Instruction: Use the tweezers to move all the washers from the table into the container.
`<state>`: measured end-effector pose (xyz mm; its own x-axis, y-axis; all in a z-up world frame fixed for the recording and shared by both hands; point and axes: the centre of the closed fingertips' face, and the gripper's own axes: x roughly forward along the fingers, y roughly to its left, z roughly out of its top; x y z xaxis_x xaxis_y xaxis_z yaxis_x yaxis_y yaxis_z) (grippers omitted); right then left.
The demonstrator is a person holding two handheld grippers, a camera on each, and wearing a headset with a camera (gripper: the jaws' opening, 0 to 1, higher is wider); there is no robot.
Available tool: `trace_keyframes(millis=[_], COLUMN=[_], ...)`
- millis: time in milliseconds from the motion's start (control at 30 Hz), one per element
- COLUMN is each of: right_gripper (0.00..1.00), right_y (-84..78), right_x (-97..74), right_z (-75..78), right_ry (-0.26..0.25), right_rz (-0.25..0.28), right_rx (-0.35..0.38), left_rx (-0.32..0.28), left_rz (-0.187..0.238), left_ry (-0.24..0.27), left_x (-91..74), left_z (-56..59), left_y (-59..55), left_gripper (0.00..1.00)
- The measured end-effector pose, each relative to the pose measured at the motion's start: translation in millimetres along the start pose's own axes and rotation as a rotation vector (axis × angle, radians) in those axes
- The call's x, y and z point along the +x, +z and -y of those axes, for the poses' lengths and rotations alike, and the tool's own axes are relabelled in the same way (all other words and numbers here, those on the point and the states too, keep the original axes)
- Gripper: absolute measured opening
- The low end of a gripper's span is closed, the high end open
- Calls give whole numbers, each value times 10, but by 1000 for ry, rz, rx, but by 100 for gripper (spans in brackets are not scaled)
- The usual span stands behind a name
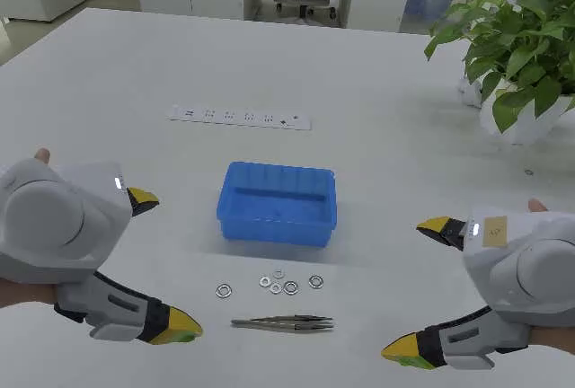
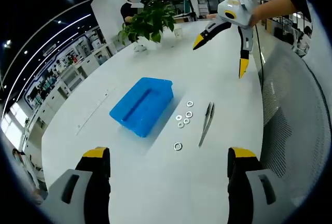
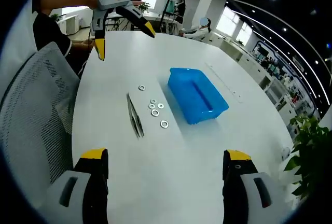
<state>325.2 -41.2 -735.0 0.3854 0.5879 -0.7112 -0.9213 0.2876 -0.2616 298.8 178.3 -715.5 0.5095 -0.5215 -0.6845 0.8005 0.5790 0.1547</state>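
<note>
Both tongs are released, jaws spread wide, nothing in them. My left gripper (image 1: 164, 260) and right gripper (image 1: 416, 287) hover on either side of the work, well apart from it. I read that as a ready stance: either hand can go for the tool.

The tweezers (image 1: 283, 322) lie flat on the table (image 1: 359, 92), crosswise in front of me, untouched. They're the nearest item to me, so the pick-up comes first.

The washers (image 1: 278, 282) sit between the tweezers and the container (image 1: 274, 226). I count six: four bunched together, one off to the left, one to the right. They're small flat metal rings, all on the table and none in the bin, so it's a short carry.

The container is an open blue plastic tray, and it looks empty.
</note>
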Motion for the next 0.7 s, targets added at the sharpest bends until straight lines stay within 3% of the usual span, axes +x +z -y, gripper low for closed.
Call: trace_keyframes(millis=[533,700], right_gripper=[91,91], right_y=[-1,-26], right_x=[-23,-44], right_z=[-19,-6], right_ry=[-2,-9], right_rz=[3,-2], right_rx=[14,29], left_rx=[29,46], left_rz=[-15,-48], left_ry=[-35,-48], left_x=[36,31], left_z=[117,172], left_y=[-6,-97], left_gripper=[99,99])
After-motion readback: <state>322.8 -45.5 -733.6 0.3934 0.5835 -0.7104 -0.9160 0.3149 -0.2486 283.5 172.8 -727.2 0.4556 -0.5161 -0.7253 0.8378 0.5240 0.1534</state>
